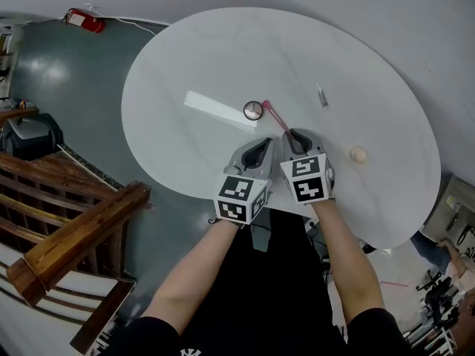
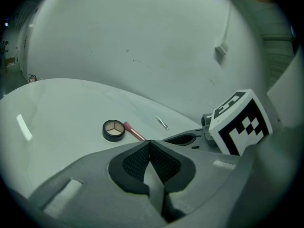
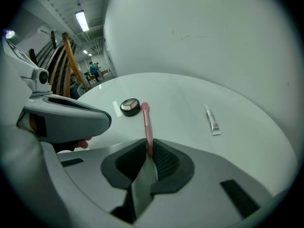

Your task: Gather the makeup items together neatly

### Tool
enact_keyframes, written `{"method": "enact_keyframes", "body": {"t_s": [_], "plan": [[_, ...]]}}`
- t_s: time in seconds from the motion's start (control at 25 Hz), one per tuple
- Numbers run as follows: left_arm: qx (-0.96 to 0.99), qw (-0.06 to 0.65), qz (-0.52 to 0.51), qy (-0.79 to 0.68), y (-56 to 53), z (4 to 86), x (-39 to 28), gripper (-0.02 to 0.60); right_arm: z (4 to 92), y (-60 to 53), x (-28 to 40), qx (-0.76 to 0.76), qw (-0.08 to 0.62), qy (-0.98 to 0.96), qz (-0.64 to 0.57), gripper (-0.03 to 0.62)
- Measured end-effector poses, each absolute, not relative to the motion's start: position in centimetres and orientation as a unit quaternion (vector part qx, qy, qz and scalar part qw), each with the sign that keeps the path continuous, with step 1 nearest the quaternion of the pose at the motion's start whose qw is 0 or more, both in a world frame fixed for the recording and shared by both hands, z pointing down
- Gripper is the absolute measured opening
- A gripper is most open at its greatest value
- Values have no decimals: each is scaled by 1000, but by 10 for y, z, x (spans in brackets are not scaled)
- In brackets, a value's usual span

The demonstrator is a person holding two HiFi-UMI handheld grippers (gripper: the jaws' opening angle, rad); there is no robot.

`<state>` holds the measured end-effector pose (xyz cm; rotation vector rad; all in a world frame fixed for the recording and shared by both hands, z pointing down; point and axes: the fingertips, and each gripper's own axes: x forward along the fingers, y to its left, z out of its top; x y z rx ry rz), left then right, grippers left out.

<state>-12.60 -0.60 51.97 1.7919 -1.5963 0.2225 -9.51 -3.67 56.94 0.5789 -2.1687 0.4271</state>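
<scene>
**Right claw on pink stick**

Right gripper (image 3: 148, 152) pinches the near end of the pink makeup stick (image 3: 146, 122); far end lies just beside the eyeshadow compact (image 3: 129, 106) on the round white table (image 1: 185, 154). Small tube (image 3: 212, 120) well apart. Left gripper (image 2: 150, 145) pressed together, empty.

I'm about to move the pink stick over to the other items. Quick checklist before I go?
1. Grip: right gripper shut on pink stick: ok.
2. Hold secure: cannot tell; only the stick's near end is clamped.
3. Other hand free: left gripper shut, empty: ok.
4. Far tip clear of compact: cannot tell; they lie close.
5. Items gathered: not ok; tube and sponge lie apart.
</scene>
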Motion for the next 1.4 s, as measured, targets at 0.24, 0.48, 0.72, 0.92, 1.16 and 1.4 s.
{"method": "enact_keyframes", "body": {"t_s": [0.24,0.48,0.72,0.92,1.16,1.4], "plan": [[695,360,87,-617,-3,521,-128,9,571,-38,-96,239,423,-858,168,41],[702,354,87,-612,-3,517,-127,9,565,-32,-92,255,406,-857,189,41],[711,350,85,-604,-4,508,-122,9,546,-36,-87,274,380,-861,200,41],[721,339,89,-597,-7,496,-115,9,525,-37,-78,295,355,-863,207,41],[748,313,93,-578,-11,473,-101,9,496,-34,-66,327,324,-864,205,41],[770,296,90,-558,-8,450,-83,9,467,-30,-49,361,297,-860,206,41]]}}
